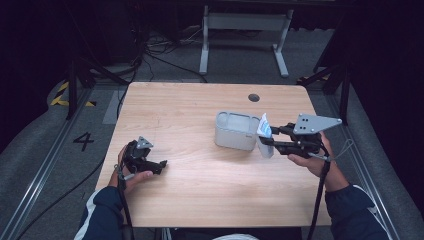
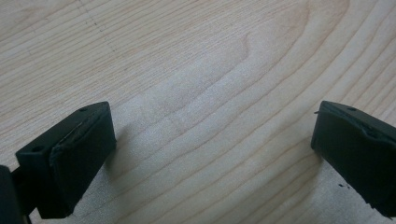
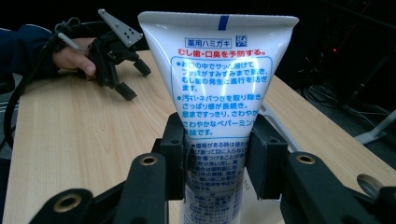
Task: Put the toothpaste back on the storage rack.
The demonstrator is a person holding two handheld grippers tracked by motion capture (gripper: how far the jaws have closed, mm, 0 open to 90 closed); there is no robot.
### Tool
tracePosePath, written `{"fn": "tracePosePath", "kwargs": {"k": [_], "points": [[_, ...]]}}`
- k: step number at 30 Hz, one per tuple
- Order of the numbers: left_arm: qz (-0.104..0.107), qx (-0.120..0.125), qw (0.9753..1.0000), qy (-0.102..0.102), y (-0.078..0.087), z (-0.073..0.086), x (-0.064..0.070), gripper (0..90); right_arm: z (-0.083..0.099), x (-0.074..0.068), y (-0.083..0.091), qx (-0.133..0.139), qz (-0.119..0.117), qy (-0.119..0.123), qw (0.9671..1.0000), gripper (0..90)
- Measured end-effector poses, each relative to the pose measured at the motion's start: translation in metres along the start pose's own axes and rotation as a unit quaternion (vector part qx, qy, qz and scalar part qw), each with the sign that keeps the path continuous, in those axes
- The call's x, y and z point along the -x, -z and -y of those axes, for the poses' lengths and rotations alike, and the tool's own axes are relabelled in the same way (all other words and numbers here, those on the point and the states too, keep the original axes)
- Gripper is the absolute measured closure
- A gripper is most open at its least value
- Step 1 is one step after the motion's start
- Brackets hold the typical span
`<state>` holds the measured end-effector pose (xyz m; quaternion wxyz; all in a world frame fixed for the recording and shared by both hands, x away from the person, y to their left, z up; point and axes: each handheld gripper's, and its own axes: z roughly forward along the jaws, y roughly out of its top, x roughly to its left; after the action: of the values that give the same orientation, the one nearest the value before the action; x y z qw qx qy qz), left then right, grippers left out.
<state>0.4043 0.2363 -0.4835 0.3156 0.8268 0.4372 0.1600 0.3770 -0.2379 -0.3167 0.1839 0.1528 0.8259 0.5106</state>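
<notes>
Right gripper [image 1: 269, 136] clamped on toothpaste tube [image 3: 218, 93], upright beside grey bin [image 1: 236, 131]. Left gripper [image 1: 159, 163] apart, idle on counter [image 1: 200, 190]. Next: lift tube over rim, release.

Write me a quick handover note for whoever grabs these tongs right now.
Right tongs: shut on the toothpaste tube, held upright, crimped end up, just right of the grey container.
Left tongs: open, nothing between them, resting low on the wooden table at its left.
Done: tube picked up.
Left: probably set the tube into the container, which it has not yet entered.
</notes>
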Motion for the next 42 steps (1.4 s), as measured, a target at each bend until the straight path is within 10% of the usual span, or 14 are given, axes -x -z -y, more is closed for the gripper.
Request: {"fn": "tracePosePath", "kwargs": {"k": [42], "points": [[0.000,0.000,1.0000,0.000,0.000,0.000,0.000,0.2,-0.042,0.030,-0.047,0.019,0.024,-0.009,0.9995,64.3]]}}
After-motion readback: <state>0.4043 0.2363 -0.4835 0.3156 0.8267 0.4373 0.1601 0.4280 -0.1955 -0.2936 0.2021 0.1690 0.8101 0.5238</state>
